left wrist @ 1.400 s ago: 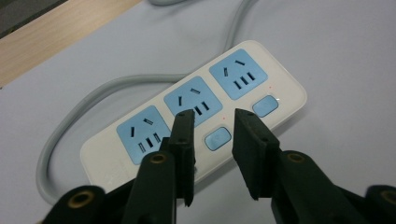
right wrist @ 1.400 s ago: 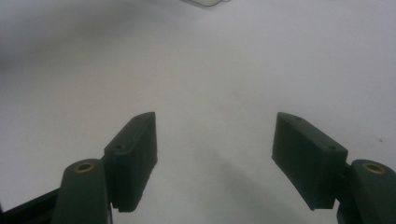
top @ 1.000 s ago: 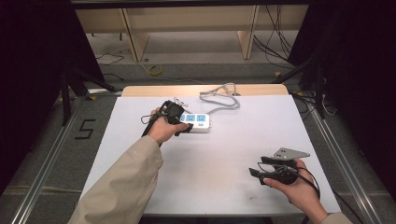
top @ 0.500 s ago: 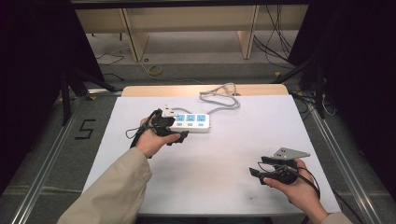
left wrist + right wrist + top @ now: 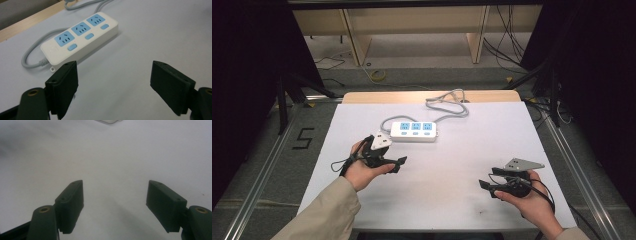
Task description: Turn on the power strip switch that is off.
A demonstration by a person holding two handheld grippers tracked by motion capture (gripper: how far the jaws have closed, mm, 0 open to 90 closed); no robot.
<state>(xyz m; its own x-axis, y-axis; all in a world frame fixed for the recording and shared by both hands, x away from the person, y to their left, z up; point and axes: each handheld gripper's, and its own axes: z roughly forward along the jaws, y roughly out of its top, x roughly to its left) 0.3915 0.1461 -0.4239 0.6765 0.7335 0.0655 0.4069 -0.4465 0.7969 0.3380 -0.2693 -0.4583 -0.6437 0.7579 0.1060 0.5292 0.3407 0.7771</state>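
Jaws of both grippers stand wide apart, clamped on nothing. The white power strip (image 5: 413, 131) lies at the table's far centre, long axis running left to right, three blue sockets up. It sits just beyond the left gripper (image 5: 398, 163), ahead and slightly left of its jaws in the left gripper view. The right gripper (image 5: 486, 183) is well apart, at the near right. The grey cord (image 5: 447, 104) loops off toward the far edge. The white table (image 5: 452, 155) between jaws and strip is bare; nothing obstructs.
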